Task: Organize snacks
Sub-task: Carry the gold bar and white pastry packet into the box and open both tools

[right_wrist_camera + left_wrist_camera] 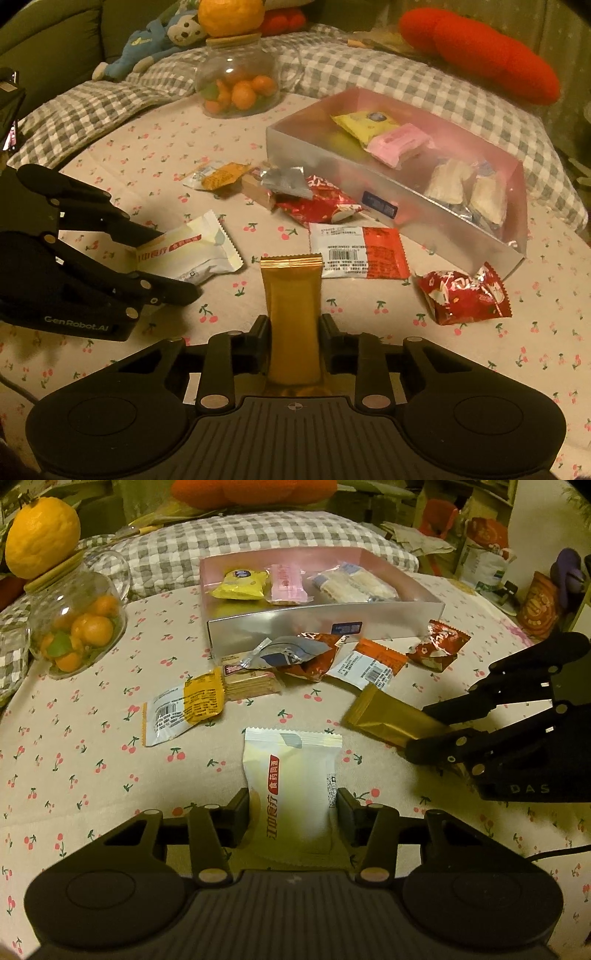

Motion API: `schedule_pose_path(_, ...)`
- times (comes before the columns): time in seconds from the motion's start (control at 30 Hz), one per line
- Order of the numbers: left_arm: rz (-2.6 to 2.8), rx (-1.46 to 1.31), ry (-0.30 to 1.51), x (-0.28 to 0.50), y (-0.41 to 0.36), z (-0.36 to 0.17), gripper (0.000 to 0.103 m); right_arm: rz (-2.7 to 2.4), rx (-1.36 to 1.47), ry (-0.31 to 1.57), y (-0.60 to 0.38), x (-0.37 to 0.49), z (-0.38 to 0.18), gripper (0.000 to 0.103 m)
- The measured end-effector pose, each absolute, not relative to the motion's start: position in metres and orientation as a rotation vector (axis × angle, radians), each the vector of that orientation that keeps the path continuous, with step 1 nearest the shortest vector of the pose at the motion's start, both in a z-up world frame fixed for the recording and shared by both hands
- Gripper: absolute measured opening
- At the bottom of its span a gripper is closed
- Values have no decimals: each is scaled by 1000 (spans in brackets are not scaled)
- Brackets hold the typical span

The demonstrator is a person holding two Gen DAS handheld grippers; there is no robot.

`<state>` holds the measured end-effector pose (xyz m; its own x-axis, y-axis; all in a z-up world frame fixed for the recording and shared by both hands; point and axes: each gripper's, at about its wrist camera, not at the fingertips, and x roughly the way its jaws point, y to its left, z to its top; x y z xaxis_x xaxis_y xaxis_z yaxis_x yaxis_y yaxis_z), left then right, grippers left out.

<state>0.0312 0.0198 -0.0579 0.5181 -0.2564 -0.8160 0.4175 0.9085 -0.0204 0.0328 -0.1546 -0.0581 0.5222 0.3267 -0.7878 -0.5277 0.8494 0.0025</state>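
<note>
A white snack packet (295, 775) with a red label sits between the fingers of my left gripper (291, 803), which is shut on its sides. My right gripper (293, 325) is shut on a slim gold packet (293, 317). From the left wrist, the right gripper (419, 731) shows on the right with the gold packet (388, 716) sticking out. A silver box (325, 624) with a pink inside stands behind, holding a yellow packet (242, 585), a pink packet (288, 583) and white ones. Both held packets lie low over the cherry-print cloth (92, 775).
Loose snacks lie in front of the box: an orange-and-white packet (177, 709), biscuits (251, 683), red wrappers (439, 644) and a red-and-white packet (358, 251). A glass jar of small oranges (77, 627) stands at the left. Checked cushions (221, 542) lie behind.
</note>
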Motion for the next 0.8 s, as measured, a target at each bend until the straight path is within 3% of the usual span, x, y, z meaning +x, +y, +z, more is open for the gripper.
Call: schedule_pose_path(0.8, -374, 36, 922, 44, 28, -21, 44, 440, -99, 853, -175, 39, -12, 27)
